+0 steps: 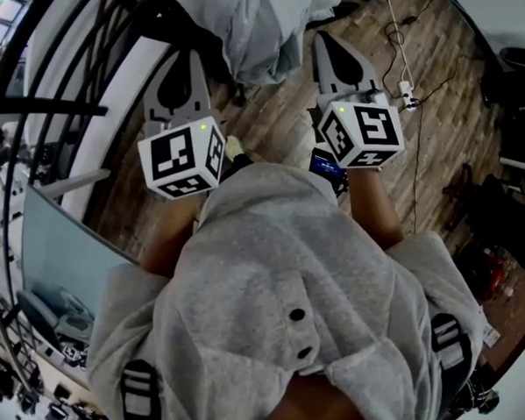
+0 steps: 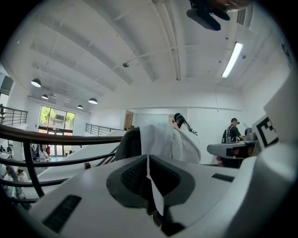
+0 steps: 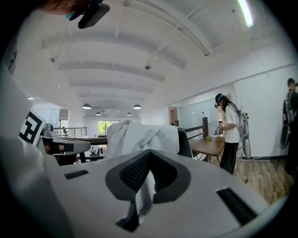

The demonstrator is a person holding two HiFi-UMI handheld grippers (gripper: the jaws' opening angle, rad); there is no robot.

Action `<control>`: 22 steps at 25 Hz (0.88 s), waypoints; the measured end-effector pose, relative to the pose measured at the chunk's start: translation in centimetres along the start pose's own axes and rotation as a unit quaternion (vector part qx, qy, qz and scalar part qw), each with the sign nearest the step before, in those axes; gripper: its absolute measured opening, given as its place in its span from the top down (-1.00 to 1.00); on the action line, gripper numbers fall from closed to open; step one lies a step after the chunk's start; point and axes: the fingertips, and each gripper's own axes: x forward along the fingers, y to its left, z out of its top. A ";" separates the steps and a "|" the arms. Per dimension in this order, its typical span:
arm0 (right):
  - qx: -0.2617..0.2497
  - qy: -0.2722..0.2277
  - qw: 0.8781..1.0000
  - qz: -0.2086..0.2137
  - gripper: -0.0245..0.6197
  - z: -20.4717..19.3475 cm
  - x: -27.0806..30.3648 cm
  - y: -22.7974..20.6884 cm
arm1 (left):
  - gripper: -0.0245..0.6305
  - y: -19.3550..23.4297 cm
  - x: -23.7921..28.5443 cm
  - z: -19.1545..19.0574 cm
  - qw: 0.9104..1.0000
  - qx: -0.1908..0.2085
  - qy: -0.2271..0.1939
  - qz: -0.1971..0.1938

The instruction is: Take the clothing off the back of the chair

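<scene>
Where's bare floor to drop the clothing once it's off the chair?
Bare wood floor between the left tongs and right tongs, just short of the clothing. Farther right, cables cross the floor. Left is crowded by the railing.

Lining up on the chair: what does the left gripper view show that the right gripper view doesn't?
Only the left gripper view: a black railing sweeping close across its left side.
Only the right gripper view: a wooden table with a person standing at it, to the right of the chair.
Both: the white clothing draped over the dark chair back, straight ahead of the jaws. Each gripper's own jaws are together with nothing held, on the left gripper and the right gripper.
</scene>
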 end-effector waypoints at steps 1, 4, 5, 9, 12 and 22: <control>-0.001 0.001 1.000 -0.003 0.90 -0.1 0.2 0.2 | 0.90 0.2 0.1 0.0 1.000 0.000 0.000 -0.005; -0.005 0.004 1.000 -0.014 0.90 -0.4 0.5 0.5 | 0.90 0.9 0.4 -0.2 1.000 -0.001 0.002 -0.014; -0.004 0.004 1.000 -0.017 0.90 -0.4 0.7 0.4 | 0.90 1.0 0.6 -0.2 1.000 -0.002 0.003 -0.017; -0.008 0.005 1.000 -0.025 0.90 -0.2 1.1 0.5 | 0.90 1.2 1.1 -0.2 1.000 -0.006 0.005 -0.029; -0.013 0.005 1.000 -0.026 0.90 0.0 1.3 0.7 | 0.89 1.1 1.3 -0.2 0.999 -0.011 0.005 -0.035; -0.019 -0.010 1.000 -0.021 0.90 1.5 2.8 -1.1 | 0.70 -0.9 3.0 0.8 0.998 -0.019 -0.002 -0.056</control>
